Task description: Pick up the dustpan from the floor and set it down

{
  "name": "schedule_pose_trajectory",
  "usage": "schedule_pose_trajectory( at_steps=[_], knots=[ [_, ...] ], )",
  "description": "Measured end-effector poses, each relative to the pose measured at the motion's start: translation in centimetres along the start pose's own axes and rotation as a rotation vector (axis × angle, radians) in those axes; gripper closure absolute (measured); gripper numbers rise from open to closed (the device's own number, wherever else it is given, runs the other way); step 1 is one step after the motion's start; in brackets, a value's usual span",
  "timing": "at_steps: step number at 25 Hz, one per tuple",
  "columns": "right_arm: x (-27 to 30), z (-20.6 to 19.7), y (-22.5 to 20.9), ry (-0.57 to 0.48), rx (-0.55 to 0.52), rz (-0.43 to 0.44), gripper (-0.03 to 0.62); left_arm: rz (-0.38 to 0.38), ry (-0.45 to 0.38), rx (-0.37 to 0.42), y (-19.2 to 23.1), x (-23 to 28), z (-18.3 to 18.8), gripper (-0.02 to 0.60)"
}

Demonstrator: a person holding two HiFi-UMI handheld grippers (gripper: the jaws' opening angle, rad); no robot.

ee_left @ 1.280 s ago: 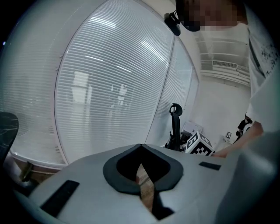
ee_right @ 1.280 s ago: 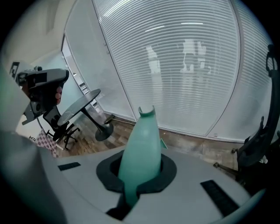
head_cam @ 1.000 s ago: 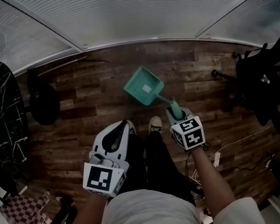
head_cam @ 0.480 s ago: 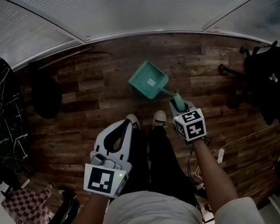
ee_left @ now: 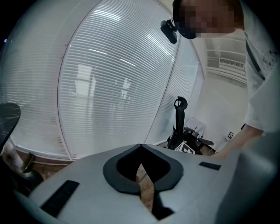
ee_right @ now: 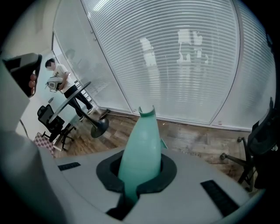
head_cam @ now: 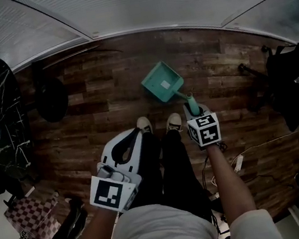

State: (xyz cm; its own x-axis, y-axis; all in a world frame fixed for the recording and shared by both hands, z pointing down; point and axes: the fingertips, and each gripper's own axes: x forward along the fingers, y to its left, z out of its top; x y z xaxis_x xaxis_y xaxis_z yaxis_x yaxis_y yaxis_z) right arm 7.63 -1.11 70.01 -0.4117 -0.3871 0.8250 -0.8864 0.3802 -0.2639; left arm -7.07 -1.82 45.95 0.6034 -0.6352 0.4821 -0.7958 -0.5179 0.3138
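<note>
Teal dustpan (head_cam: 161, 83) hangs by its handle (ee_right: 141, 148) in the clamped right claw (head_cam: 193, 107), so pickup looks done; setting it on the floor (head_cam: 105, 95) remains. Left claw (head_cam: 124, 147) is closed, empty.

A person stands with both arms reaching forward and down. The left gripper (head_cam: 134, 135), on the bare left forearm (head_cam: 97, 232), has its jaws closed together with nothing between them. The right gripper (head_cam: 195, 113), on the outstretched right forearm (head_cam: 228, 179), tilts steeply down, its jaws clamped on a dustpan handle (ee_right: 140, 140).
</note>
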Motion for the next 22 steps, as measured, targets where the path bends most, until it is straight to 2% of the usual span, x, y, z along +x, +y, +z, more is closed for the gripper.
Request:
schedule_pose_trajectory(
  at_steps=[22],
  knots=[
    [2.9, -2.6, -2.1, 0.053, 0.029, -0.02, 0.571, 0.0, 0.041, -0.017, 0.2, 0.9, -2.1, 0.558]
  ],
)
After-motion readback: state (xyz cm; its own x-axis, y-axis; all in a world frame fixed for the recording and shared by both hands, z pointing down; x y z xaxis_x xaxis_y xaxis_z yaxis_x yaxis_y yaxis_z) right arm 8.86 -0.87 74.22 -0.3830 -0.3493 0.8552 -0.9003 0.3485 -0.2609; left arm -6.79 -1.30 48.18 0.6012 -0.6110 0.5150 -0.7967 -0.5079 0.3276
